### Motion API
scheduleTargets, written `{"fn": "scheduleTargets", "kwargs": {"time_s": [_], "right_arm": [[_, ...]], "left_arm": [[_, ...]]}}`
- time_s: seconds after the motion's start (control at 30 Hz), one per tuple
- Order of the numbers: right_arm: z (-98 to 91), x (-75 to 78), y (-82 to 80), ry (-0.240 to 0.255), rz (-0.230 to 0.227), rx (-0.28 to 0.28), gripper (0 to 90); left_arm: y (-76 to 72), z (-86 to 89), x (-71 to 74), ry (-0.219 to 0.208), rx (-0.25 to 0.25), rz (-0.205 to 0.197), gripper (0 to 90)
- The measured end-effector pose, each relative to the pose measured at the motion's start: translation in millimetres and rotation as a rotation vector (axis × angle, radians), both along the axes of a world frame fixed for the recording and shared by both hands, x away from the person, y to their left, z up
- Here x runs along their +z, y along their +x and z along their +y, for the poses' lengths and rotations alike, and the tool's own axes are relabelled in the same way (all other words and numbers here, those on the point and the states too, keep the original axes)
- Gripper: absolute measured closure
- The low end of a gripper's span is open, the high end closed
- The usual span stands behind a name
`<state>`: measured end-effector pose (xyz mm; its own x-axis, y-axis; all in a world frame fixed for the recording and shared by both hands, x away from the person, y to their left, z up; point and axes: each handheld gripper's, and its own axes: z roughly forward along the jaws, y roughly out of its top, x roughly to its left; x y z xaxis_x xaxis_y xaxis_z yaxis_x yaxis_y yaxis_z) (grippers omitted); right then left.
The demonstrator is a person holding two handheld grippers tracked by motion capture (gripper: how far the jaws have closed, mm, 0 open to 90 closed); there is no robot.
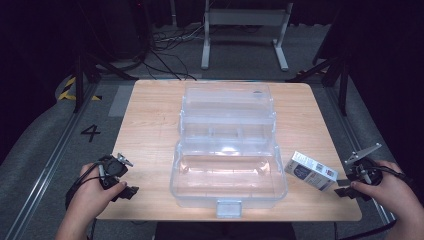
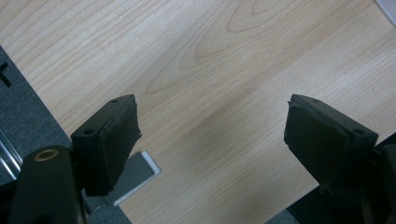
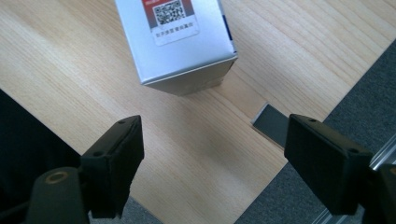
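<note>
Wooden desk (image 1: 150,120) carries a clear plastic box (image 1: 227,160) with its lid thrown back, sitting at the middle near the front edge. Just beside it, toward the front right corner, lies a small carton (image 1: 311,170) (silver, with a printed code on one face). Right gripper (image 3: 212,154) hovers at that corner near the carton, jaws spread and empty. Left gripper (image 2: 212,135) hangs over the front left corner, likewise released, nothing between its jaws.

High view looks down on the table (image 1: 150,115); both gripper views hover close above its wood.
</note>
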<state>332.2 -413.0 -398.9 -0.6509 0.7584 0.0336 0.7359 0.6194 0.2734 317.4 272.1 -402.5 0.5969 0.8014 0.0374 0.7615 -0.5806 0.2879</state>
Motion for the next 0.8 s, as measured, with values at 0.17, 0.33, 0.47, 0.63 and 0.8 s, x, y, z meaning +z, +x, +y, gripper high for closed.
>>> {"fn": "scheduleTargets", "kwargs": {"time_s": [0.17, 0.33, 0.47, 0.63, 0.8], "right_arm": [[1.4, 0.4, 0.6, -0.011, -0.01, 0.022, 20.0], [4.8, 2.2, 2.7, -0.027, -0.038, 0.032, 20.0], [12.4, 2.3, 9.5, -0.054, -0.085, 0.04, 19.8], [25.0, 0.1, 19.2, -0.056, -0.085, 0.102, 20.8], [38.7, -2.9, 27.7, -0.06, -0.083, 0.153, 20.5]], "left_arm": [[0.4, 0.7, 0.9, 0.002, -0.008, -0.015, 18.5], [0.6, 0.3, 0.1, 0.006, -0.013, -0.013, 18.5], [-0.8, -1.3, -0.6, 0.01, -0.012, -0.026, 18.6], [-4.4, -1.9, -2.8, 0.013, -0.022, -0.026, 18.4], [-9.4, 3.7, -5.0, 0.017, 0.006, -0.018, 18.4]]}}
